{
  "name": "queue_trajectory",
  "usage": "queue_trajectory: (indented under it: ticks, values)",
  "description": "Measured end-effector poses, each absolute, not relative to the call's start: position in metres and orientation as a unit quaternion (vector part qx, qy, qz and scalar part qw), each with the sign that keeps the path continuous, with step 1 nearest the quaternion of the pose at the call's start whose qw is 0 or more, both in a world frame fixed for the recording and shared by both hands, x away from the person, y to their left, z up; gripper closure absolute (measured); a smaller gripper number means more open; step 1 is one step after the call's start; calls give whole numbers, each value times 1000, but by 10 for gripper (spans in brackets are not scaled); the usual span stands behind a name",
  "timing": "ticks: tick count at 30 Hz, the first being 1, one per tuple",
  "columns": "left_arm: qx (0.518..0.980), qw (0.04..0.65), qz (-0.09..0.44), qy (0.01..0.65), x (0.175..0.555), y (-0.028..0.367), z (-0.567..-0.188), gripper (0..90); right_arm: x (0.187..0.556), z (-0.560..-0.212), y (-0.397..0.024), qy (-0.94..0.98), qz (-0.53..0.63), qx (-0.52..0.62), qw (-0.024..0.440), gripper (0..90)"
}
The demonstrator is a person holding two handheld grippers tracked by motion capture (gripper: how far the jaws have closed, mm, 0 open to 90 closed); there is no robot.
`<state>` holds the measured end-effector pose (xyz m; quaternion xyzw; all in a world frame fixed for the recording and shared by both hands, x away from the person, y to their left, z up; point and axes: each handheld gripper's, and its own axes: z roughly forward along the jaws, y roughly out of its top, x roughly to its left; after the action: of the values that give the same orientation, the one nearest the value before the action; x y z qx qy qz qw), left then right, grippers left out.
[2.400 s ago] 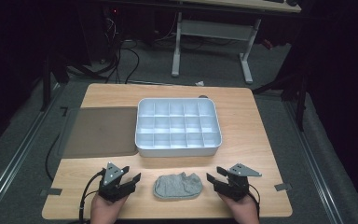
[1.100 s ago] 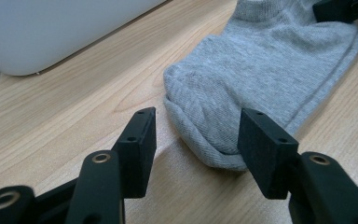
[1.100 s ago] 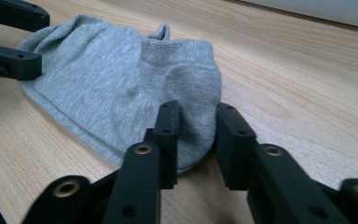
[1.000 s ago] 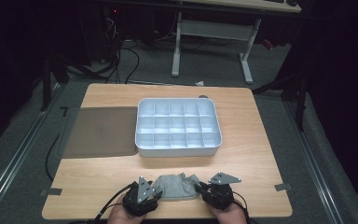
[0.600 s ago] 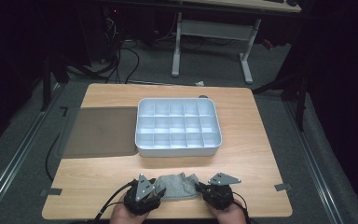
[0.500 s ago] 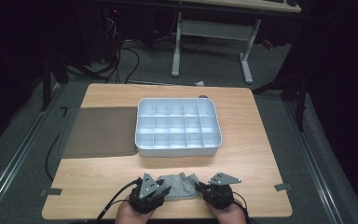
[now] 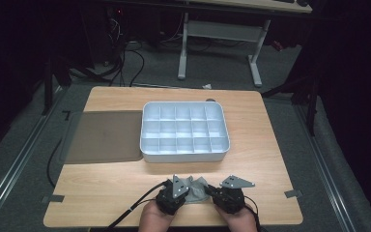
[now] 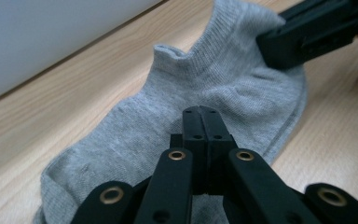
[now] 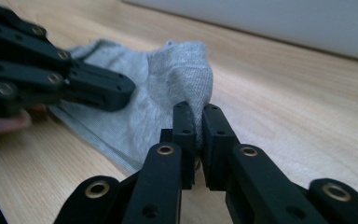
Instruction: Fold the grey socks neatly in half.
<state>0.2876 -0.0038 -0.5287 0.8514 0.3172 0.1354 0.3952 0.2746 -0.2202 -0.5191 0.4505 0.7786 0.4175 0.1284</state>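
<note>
At the far left of the light wooden desk (image 7: 111, 193) lies a flat dark brown mat (image 7: 105, 137), its right edge just beside a white plastic tray divided into small square compartments (image 7: 184, 131), which sits near the middle of the desk.

Along the near edge, the left gripper (image 7: 173, 195) comes in over the person's left hand (image 7: 153, 220), a black cable trailing off to its left. Its jaws have just been closing and now stand pressed together on the cloth of a small grey knitted ankle sock (image 7: 195, 191); in the left gripper view the left gripper (image 8: 201, 122) pinches a fold of the sock (image 8: 168, 135) near its middle, with the cloth spread flat on the desk around the tips (the cuff opening lies on the far side, towards the tray wall).

The sock lies between the two grippers, near the front edge of the desk and well apart from the tray.

To the right, the right gripper (image 7: 227, 195) sits over the right hand (image 7: 239, 220). In the right gripper view the right gripper (image 9: 196, 122) has its jaws narrow and clamped on a raised, bunched edge of the sock (image 9: 168, 84), lifted off the wood.
</note>
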Motion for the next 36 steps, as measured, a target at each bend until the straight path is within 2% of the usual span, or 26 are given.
queue_trajectory:
  ticks: [6,10,13,16,18,19,20,24,29,33,36]
  values:
    - [855,385,153,312,290,-20,-528,900,269,-498,-216,768,449,435,138,865]
    - [857,382,160,307,290,-25,-528,899,271,-497,-215,766,454,434,140,865]
    - [854,389,149,311,292,-22,-526,859,274,-498,-220,762,455,441,138,865]
    - [840,414,145,319,291,-8,-517,807,276,-498,-224,759,456,444,138,864]
    - [826,429,148,335,290,18,-511,730,276,-498,-226,757,455,448,140,863]
    - [826,429,148,335,290,18,-511,718,276,-498,-226,757,455,448,140,863]
    - [818,434,140,351,290,37,-513,699,276,-498,-227,757,453,448,140,863]
    - [805,441,108,382,293,62,-525,641,277,-498,-223,760,449,448,142,861]
    - [790,462,64,398,297,68,-533,641,277,-496,-216,769,437,443,148,858]
    - [792,462,62,395,297,68,-534,757,277,-495,-209,778,417,441,163,858]
    - [794,462,63,390,296,67,-534,780,277,-493,-204,784,405,439,171,857]
